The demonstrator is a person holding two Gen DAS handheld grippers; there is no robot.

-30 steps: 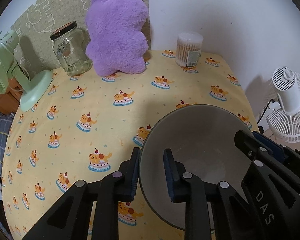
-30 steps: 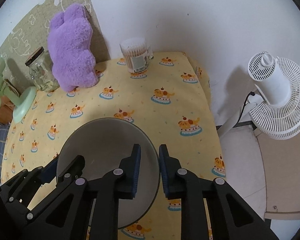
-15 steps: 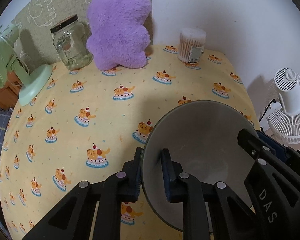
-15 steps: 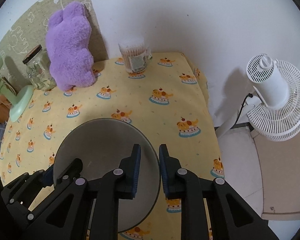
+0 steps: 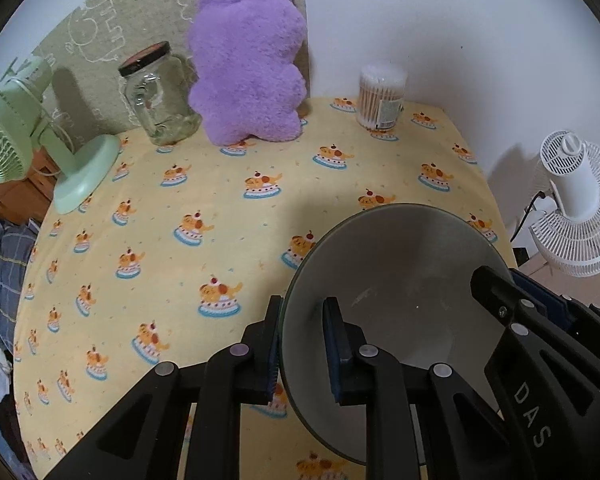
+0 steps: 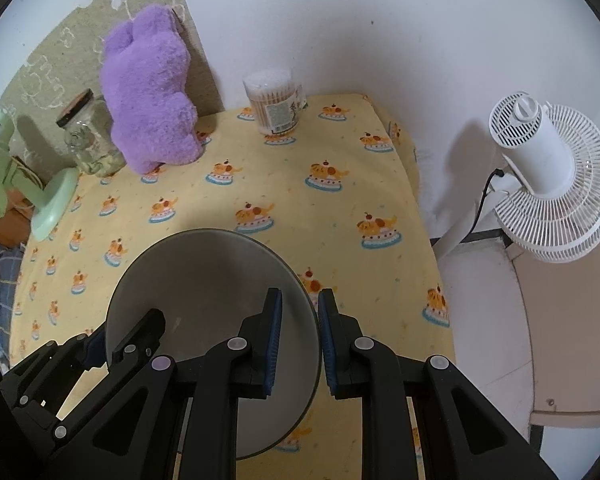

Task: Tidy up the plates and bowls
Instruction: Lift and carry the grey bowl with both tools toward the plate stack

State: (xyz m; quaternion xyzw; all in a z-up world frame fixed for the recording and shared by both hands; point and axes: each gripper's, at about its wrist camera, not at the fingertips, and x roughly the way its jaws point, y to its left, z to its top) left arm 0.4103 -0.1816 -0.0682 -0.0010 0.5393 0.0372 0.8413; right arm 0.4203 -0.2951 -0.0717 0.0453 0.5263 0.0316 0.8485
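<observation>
A grey bowl (image 5: pixel 396 280) with a thin dark rim and a smooth, matte inside is held above the near right part of the bench (image 5: pixel 220 216), with both pairs of tongs on its rim. The left tongs (image 5: pixel 302 350) clench its left rim, one finger inside and one outside. The right tongs (image 6: pixel 298 346) clench the opposite rim the same way. The bench wears a yellow cloth printed with small dogs on cakes. Along the far edge stand a green fan (image 5: pixel 28 144) at the left, a glass jar (image 5: pixel 158 96), a purple plush toy (image 5: pixel 248 60) and a tub of cotton swabs (image 5: pixel 381 96). A white fan (image 6: pixel 548 176) stands on the floor to the right, against the white wall.
</observation>
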